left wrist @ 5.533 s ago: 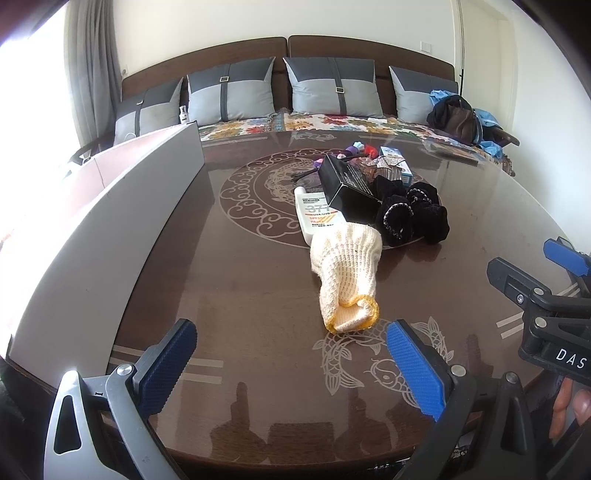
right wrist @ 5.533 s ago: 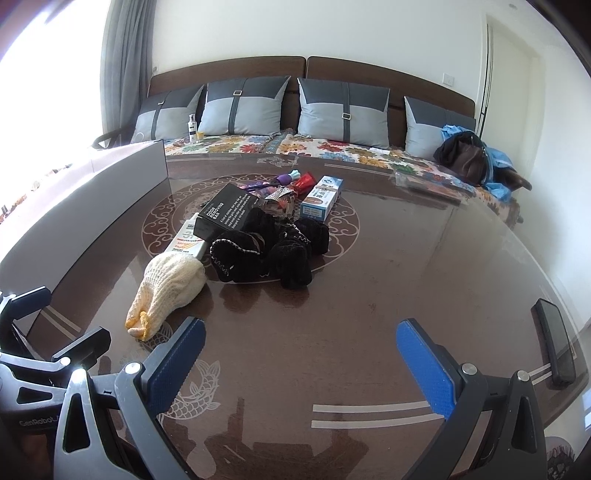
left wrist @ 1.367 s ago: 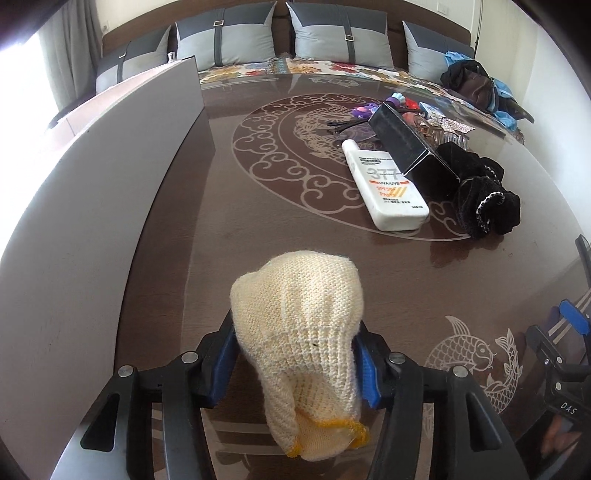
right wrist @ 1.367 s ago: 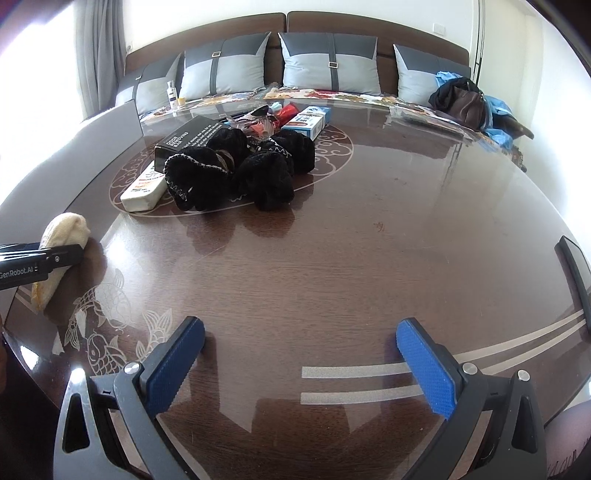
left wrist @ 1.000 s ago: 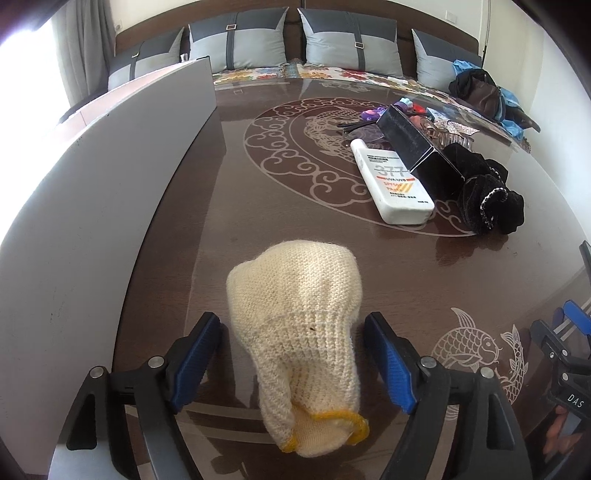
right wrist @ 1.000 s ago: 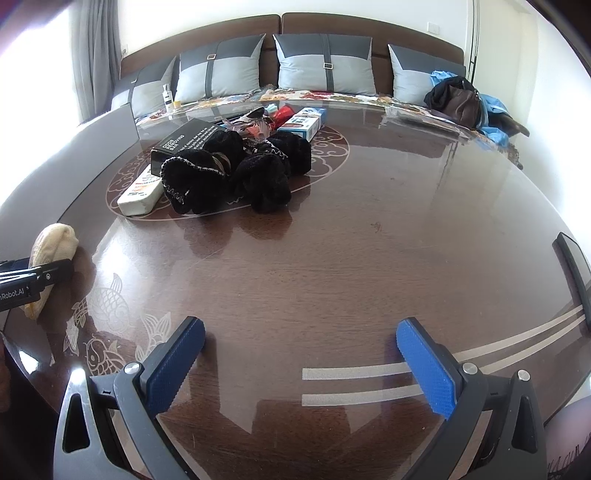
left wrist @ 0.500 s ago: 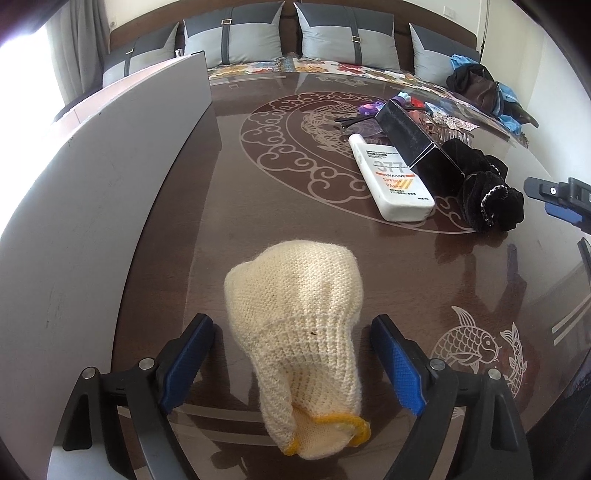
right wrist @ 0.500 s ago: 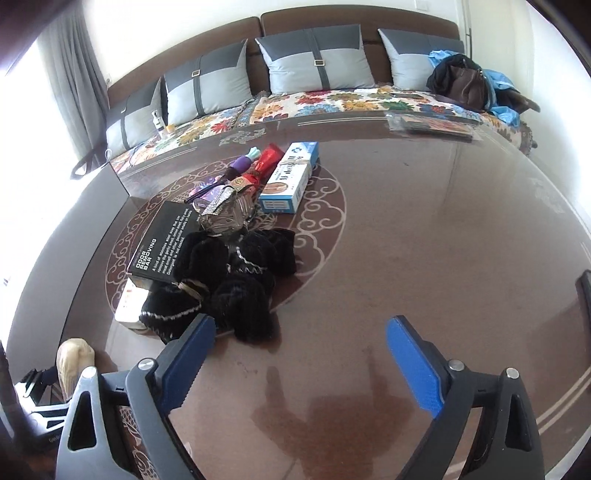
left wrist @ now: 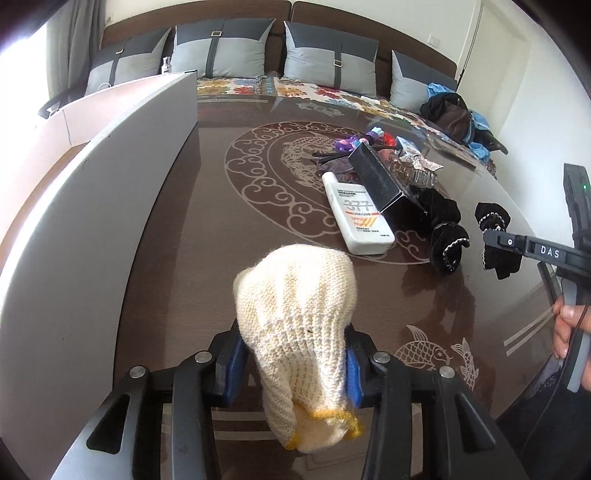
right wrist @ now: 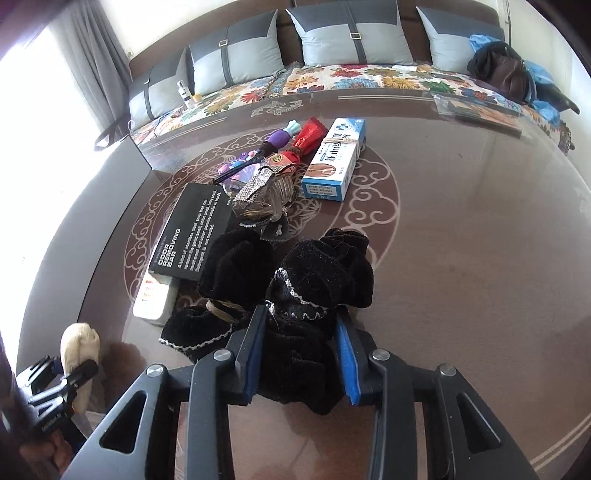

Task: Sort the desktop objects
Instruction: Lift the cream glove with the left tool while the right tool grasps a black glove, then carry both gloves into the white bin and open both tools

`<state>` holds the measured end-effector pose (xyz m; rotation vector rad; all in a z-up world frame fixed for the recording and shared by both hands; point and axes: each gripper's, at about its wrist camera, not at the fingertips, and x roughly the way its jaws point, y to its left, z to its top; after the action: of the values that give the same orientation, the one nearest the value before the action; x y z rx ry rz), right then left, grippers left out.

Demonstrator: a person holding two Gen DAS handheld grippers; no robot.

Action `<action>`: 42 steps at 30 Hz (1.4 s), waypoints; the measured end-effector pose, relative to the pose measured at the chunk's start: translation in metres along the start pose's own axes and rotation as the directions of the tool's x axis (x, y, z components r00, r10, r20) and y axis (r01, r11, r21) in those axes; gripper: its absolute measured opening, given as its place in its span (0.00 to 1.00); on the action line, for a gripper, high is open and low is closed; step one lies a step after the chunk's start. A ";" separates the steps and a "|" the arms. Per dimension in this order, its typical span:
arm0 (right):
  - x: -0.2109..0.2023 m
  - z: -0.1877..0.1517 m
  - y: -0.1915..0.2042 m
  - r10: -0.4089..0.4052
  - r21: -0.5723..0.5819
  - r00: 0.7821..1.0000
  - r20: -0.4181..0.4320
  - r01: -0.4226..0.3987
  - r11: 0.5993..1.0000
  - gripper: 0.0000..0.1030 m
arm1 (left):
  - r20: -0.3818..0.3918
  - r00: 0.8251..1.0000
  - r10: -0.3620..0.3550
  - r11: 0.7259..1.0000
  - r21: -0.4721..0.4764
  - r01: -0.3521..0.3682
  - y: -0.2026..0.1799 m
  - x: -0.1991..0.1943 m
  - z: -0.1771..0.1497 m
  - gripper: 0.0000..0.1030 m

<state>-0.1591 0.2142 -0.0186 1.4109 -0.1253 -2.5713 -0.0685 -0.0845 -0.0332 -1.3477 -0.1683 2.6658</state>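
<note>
My left gripper (left wrist: pixel 291 363) is shut on a cream knitted glove (left wrist: pixel 299 314) with a yellow cuff, held over the brown table (left wrist: pixel 184 240). My right gripper (right wrist: pixel 299 350) is shut on a black velvet glove (right wrist: pixel 303 354) with silver trim, lifted from the pile; it shows in the left wrist view (left wrist: pixel 496 240). More black gloves (right wrist: pixel 236 273) lie beside it. A white tube (left wrist: pixel 356 214), a black box (right wrist: pixel 195 229), a blue-white box (right wrist: pixel 336 158), a crystal hair clip (right wrist: pixel 262 195) and purple and red items (right wrist: pixel 280 140) lie in the table's middle.
A tall white bin wall (left wrist: pixel 92 221) stands along the table's left side. A sofa with grey cushions (right wrist: pixel 351 33) and a dark bag (right wrist: pixel 506 74) lies beyond the table. A black phone (left wrist: pixel 572 192) rests at the right edge.
My left gripper has shut on the cream glove. My right gripper has moved down to the pile and shut on a black glove.
</note>
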 end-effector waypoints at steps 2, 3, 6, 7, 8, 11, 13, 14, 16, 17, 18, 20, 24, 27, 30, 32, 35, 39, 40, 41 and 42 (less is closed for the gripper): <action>-0.018 -0.012 -0.002 -0.019 -0.039 1.000 0.004 0.019 0.999 0.35 | 0.016 0.999 -0.032 0.999 -0.001 0.032 -0.003 -0.008 0.002 0.42; -0.025 -0.017 -0.001 -0.027 -0.061 1.000 0.004 0.027 0.998 0.35 | 0.021 0.999 -0.043 0.999 -0.002 0.043 -0.005 -0.011 0.003 0.42; -0.042 -0.026 0.005 -0.052 -0.111 0.998 0.026 0.055 0.992 0.35 | 0.041 0.997 -0.067 0.998 -0.019 0.067 -0.005 -0.025 0.004 0.42; -0.048 -0.027 0.010 -0.046 -0.116 0.998 0.039 0.050 0.992 0.35 | 0.051 0.995 -0.082 0.996 -0.036 0.084 -0.002 -0.033 0.005 0.42; -0.053 -0.025 0.018 -0.029 -0.121 0.998 0.053 0.035 0.992 0.35 | 0.065 0.994 -0.092 0.994 -0.052 0.096 0.001 -0.043 0.008 0.42; -0.066 -0.015 0.062 0.067 -0.171 0.994 0.084 -0.052 0.984 0.35 | 0.143 0.987 -0.072 0.992 -0.090 0.085 0.022 -0.086 0.020 0.42; -0.074 -0.006 0.109 0.151 -0.230 0.983 0.100 -0.125 0.965 0.35 | 0.191 0.981 -0.016 0.991 -0.125 0.041 0.049 -0.114 0.029 0.42; -0.077 -0.001 0.135 0.198 -0.262 0.975 0.106 -0.165 0.951 0.35 | 0.198 0.980 0.016 0.989 -0.149 0.014 0.066 -0.124 0.034 0.42; -0.079 0.007 0.191 0.297 -0.319 0.950 0.095 -0.253 0.913 0.35 | 0.196 0.977 0.079 0.978 -0.206 -0.038 0.105 -0.138 0.041 0.42; -0.079 0.010 0.218 0.345 -0.344 0.935 0.084 -0.298 0.890 0.35 | 0.182 0.976 0.119 0.970 -0.232 -0.075 0.125 -0.140 0.042 0.42; -0.077 0.011 0.247 0.390 -0.366 0.918 0.070 -0.340 0.866 0.35 | 0.157 0.975 0.159 0.960 -0.255 -0.115 0.144 -0.140 0.044 0.42; -0.070 0.012 0.299 0.451 -0.409 0.892 0.033 -0.400 0.820 0.35 | 0.105 0.972 0.212 0.941 -0.290 -0.173 0.179 -0.133 0.043 0.42; -0.041 0.008 0.383 0.481 -0.474 0.874 -0.069 -0.453 0.755 0.35 | -0.008 0.962 0.273 0.912 -0.316 -0.262 0.224 -0.112 0.038 0.42; -0.010 0.001 0.417 0.456 -0.467 0.877 -0.153 -0.471 0.749 0.40 | -0.101 0.952 0.291 0.897 -0.318 -0.308 0.241 -0.100 0.030 0.50; 0.019 -0.001 0.422 0.409 -0.434 0.887 -0.213 -0.461 0.774 0.65 | -0.121 0.940 0.319 0.879 -0.333 -0.341 0.245 -0.095 0.020 0.73; 0.019 0.000 0.415 0.413 -0.419 0.892 -0.183 -0.451 0.788 0.65 | -0.084 0.943 0.323 0.881 -0.336 -0.332 0.241 -0.100 0.016 0.78; -0.003 0.004 0.387 0.436 -0.404 0.894 -0.104 -0.439 0.803 0.74 | -0.040 0.952 0.304 0.895 -0.330 -0.300 0.223 -0.108 0.015 0.78; -0.037 0.004 0.328 0.398 -0.413 0.915 0.068 -0.337 0.846 0.86 | 0.055 0.972 0.230 0.942 -0.264 -0.208 0.164 -0.120 0.022 0.78; -0.043 0.000 0.309 0.373 -0.413 0.921 0.111 -0.299 0.860 0.89 | 0.076 0.977 0.201 0.956 -0.234 -0.178 0.144 -0.122 0.024 0.78; -0.046 -0.003 0.288 0.339 -0.409 0.929 0.151 -0.253 0.876 0.90 | 0.092 0.981 0.171 0.968 -0.202 -0.149 0.124 -0.123 0.026 0.78; -0.048 -0.006 0.267 0.298 -0.401 0.937 0.185 -0.205 0.893 0.91 | 0.107 0.985 0.133 0.979 -0.167 -0.114 0.103 -0.123 0.027 0.79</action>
<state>-0.0921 -0.0351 0.0634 0.8777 0.1347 -2.3735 -0.0261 -0.2089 0.0628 -1.2841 -0.3294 2.8931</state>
